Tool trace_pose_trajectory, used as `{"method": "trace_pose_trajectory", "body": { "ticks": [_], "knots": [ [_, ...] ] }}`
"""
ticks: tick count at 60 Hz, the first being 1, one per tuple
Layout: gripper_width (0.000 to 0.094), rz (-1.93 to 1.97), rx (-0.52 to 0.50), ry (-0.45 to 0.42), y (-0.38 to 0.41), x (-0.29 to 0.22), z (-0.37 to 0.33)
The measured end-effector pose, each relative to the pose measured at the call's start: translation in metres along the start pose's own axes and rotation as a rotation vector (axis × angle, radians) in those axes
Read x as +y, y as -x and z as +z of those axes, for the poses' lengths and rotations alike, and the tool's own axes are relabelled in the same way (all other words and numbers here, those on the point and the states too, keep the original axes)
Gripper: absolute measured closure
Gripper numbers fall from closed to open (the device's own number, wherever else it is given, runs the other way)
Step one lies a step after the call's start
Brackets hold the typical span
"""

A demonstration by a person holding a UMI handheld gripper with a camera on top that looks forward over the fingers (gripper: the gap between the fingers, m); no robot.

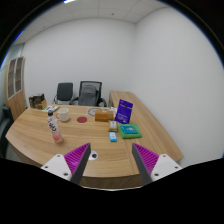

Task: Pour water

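Note:
A white bottle with a dark cap and a pink label point(55, 127) stands upright on the long wooden table point(95, 150), beyond and to the left of my fingers. A small pink cup point(63, 116) sits a little past the bottle. My gripper point(111, 163) hovers over the near part of the table. It is open, with its purple pads point(73, 159) wide apart and only bare tabletop between them.
Farther along the table lie a box point(103, 115), a small white item point(80, 119), a purple upright card point(126, 111), a green book point(130, 130) and a small blue-white item point(114, 137). Two office chairs point(90, 93) stand at the far end, and shelving point(14, 85) lines the left wall.

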State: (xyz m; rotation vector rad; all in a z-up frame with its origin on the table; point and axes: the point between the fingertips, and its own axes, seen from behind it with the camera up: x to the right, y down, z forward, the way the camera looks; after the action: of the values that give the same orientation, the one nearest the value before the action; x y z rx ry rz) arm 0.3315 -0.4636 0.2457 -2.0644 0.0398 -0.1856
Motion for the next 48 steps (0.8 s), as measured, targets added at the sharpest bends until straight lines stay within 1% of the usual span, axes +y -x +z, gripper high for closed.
{"method": "trace_pose_trajectory", "body": {
  "ticks": [5,13,23,29,37,42,48],
  "knots": [
    [0.0084,-0.001,0.0,-0.008,0.0,0.0,-0.001],
    [0.0082,0.0,-0.004,0.006,0.004,0.008,0.001],
    [0.0086,0.004,-0.036,0.04,0.035,0.037,0.005],
    [0.008,-0.002,-0.083,0.062,0.075,0.057,0.012],
    [0.0077,-0.006,-0.168,0.081,0.15,0.076,0.029],
    [0.0079,-0.006,-0.213,0.066,0.2,0.076,0.046],
    [0.0077,-0.006,-0.242,0.025,0.255,0.064,0.075]
  ]
}}
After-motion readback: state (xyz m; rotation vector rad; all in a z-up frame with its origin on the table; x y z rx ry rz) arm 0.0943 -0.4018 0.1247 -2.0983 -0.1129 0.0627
